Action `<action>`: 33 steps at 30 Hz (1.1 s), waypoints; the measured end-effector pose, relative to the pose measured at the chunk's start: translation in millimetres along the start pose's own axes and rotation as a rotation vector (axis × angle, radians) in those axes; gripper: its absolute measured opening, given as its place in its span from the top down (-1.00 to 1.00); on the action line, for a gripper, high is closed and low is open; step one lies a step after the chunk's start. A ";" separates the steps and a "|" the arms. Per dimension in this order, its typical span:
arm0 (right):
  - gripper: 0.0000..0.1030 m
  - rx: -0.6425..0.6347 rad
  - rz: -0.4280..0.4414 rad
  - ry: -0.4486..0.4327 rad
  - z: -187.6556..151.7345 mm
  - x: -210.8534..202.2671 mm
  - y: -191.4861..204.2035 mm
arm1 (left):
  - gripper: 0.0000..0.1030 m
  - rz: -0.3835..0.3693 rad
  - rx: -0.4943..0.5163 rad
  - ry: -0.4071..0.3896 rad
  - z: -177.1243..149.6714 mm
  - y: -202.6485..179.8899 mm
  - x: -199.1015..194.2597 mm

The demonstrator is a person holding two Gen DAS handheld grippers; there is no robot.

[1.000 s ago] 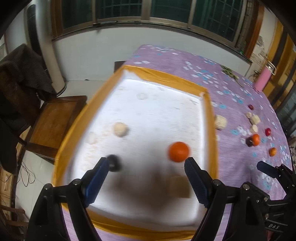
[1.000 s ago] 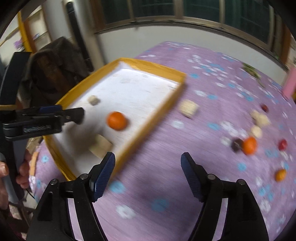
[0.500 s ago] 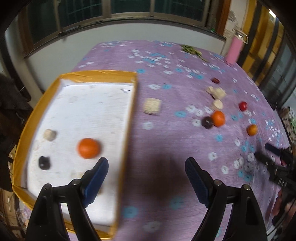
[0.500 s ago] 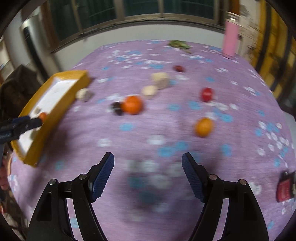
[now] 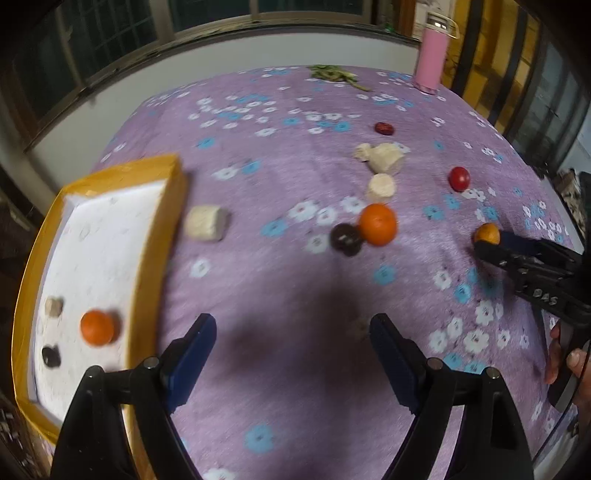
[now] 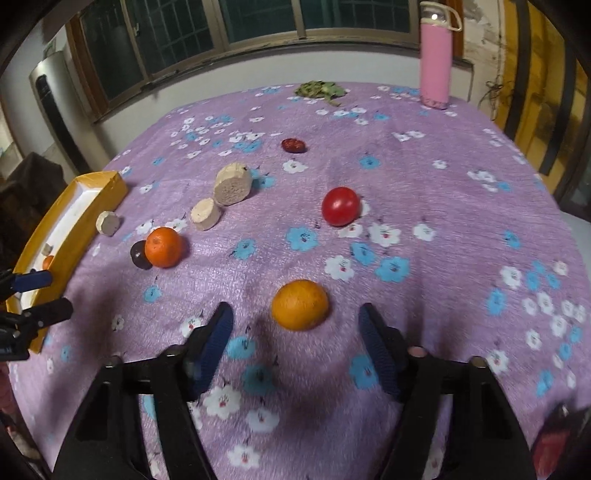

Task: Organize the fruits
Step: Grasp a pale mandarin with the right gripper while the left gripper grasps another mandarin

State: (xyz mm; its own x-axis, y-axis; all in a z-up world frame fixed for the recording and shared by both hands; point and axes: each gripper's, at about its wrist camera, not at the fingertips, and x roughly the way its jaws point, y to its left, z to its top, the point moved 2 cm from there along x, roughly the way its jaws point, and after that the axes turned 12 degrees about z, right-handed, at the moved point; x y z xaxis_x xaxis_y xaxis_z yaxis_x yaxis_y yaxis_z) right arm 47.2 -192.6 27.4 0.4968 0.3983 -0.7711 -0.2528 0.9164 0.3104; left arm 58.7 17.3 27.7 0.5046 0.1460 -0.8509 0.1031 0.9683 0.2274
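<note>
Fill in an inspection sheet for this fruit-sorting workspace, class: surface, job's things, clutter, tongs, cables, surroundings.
Surface: purple flowered cloth covers the table.
Job's things: yellow-rimmed tray holds an orange, a dark fruit and a pale piece. Loose on the cloth: orange fruit, red tomato, second orange touching a dark fruit, dark red fruit, pale chunks.
Clutter: pink bottle, green leaves.
Tongs: left tongs open, empty; right tongs closing either side of the orange fruit, not pressing.
Cables: nothing seen.
Surroundings: windows, white wall.
</note>
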 end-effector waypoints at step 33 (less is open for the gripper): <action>0.38 0.027 0.068 -0.022 -7.0 -18.7 -3.9 | 0.29 -0.241 0.135 -0.102 35.7 -57.4 5.3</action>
State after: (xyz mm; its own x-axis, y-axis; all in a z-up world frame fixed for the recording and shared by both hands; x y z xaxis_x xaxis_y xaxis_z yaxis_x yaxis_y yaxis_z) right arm 33.1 -203.9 36.7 0.4975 0.4597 -0.7356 -0.2640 0.8880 0.3765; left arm 86.0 -44.8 27.1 0.5341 -0.1129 -0.8378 0.3403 0.9359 0.0909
